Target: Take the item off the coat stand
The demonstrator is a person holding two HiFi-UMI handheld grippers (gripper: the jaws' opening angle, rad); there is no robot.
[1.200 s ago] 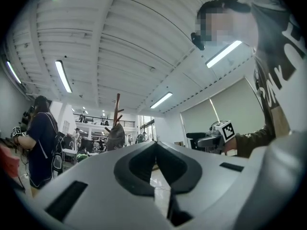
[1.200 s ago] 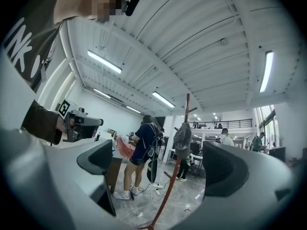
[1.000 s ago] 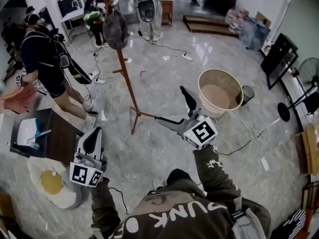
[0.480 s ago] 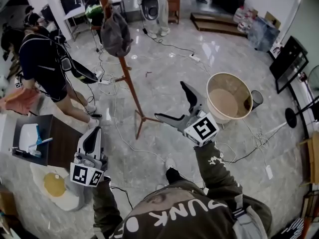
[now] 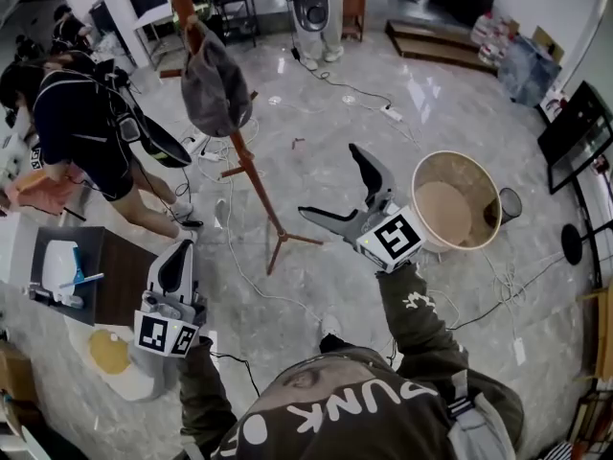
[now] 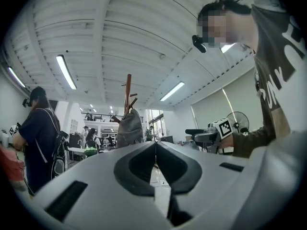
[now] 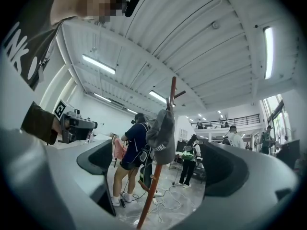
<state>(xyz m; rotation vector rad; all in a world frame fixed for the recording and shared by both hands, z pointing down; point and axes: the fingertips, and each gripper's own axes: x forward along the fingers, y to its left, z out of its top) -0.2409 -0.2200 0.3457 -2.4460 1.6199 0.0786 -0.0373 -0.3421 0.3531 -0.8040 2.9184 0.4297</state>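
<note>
Looking along the right tool (image 5: 330, 182), I've got its jaws spread wide with only air between them. The grey cap (image 7: 161, 135) is framed dead centre in that gap, well ahead of the tips and untouched. It hangs off a peg near the top of the coat stand (image 5: 251, 175), crown drooping beside the reddish pole. The left tool (image 5: 177, 268) sits low at my side, jaws pressed together on nothing, well apart from the stand.

Now the worries. That stand rides on thin splayed legs, so I judge a sideways tug on the cap would rock or topple it. The cap wants lifting up off the peg, not dragging. It's soft fabric too: nip only an edge and it may slide out of the jaws. Cables (image 5: 230, 242) snake across the floor below and ahead of the right tool, around the stand's feet, an easy snag for my step. Another person (image 5: 81, 123) stands just beyond the stand, left of the right tool's line, so a falling pole could reach them.

Writing: the cap carries small white lettering on its side, too small for me to read. My own top (image 5: 354, 405) reads "PUNK" across the back. Each tool's cube shows a black-and-white square marker.
</note>
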